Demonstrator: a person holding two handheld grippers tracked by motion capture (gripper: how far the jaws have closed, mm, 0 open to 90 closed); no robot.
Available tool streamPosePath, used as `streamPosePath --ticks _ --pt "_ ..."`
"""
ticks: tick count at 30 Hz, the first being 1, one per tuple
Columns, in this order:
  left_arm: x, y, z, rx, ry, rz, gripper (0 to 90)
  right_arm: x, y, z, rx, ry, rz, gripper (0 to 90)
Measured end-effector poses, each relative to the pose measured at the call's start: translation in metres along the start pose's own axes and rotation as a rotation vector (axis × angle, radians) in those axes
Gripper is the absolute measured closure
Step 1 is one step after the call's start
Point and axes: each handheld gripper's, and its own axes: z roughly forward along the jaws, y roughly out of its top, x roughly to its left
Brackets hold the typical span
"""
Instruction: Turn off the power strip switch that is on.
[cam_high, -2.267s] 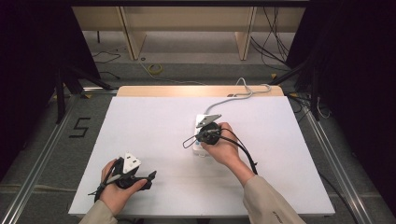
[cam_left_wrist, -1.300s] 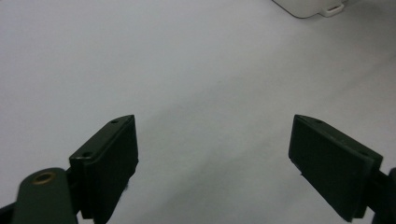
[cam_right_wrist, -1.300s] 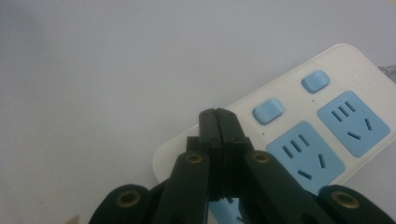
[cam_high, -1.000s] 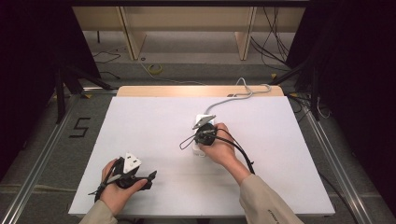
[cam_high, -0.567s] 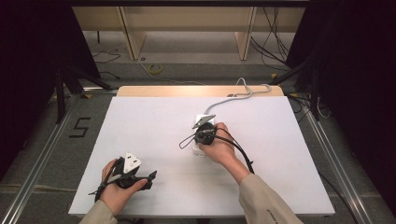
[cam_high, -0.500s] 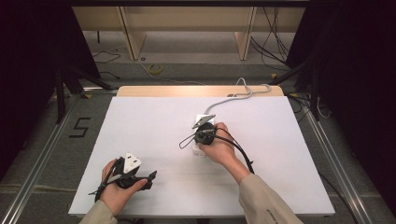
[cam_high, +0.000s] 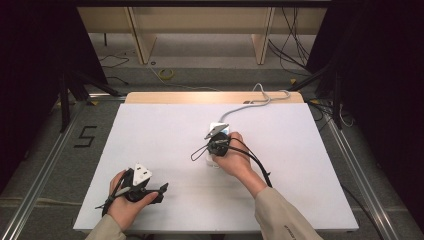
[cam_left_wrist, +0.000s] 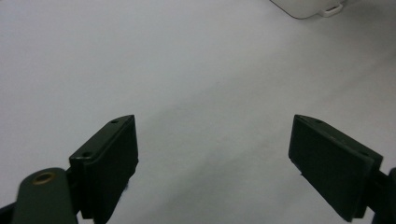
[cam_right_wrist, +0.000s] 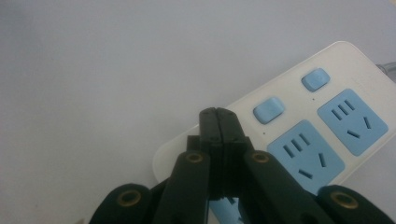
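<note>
A white power strip (cam_right_wrist: 327, 116) with blue sockets and blue switch buttons lies mid-table; its grey cable (cam_high: 260, 97) runs to the far edge. My right gripper (cam_right_wrist: 217, 114) is shut with nothing between its jaws, its tips just over the strip beside one blue button (cam_right_wrist: 268, 109). In the high view the right gripper (cam_high: 218, 142) covers most of the power strip (cam_high: 216, 125). My left gripper (cam_left_wrist: 212, 154) is open over bare table near the front left, and in the high view this left gripper (cam_high: 159, 191) points right. A corner of the power strip (cam_left_wrist: 308, 6) shows far ahead of it.
The white table (cam_high: 150, 130) has a wooden strip (cam_high: 165, 97) along its far edge. Black cables loop off the right gripper over the table (cam_high: 252, 162). Floor cables and shelf legs lie beyond the far edge.
The right gripper has shifted slightly toward the near end of the power strip since 2.3 s ago. The left gripper has stayed put.
</note>
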Motion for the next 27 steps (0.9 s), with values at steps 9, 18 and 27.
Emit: streamPosePath --ticks 9,18,27 --pt "0.0007 -0.0002 0.0001 0.000 0.000 0.000 15.4 -0.0012 -0.0008 -0.0005 -0.003 0.007 0.012 90.0" --pt "0.0009 -0.0006 0.0004 0.001 0.000 -0.002 15.4 -0.0026 -0.0032 -0.0006 -0.023 0.015 0.033 90.0" --pt "0.0004 -0.0006 0.0006 0.002 -0.002 -0.004 15.4 -0.0047 -0.0039 -0.0043 -0.039 0.022 0.050 90.0"
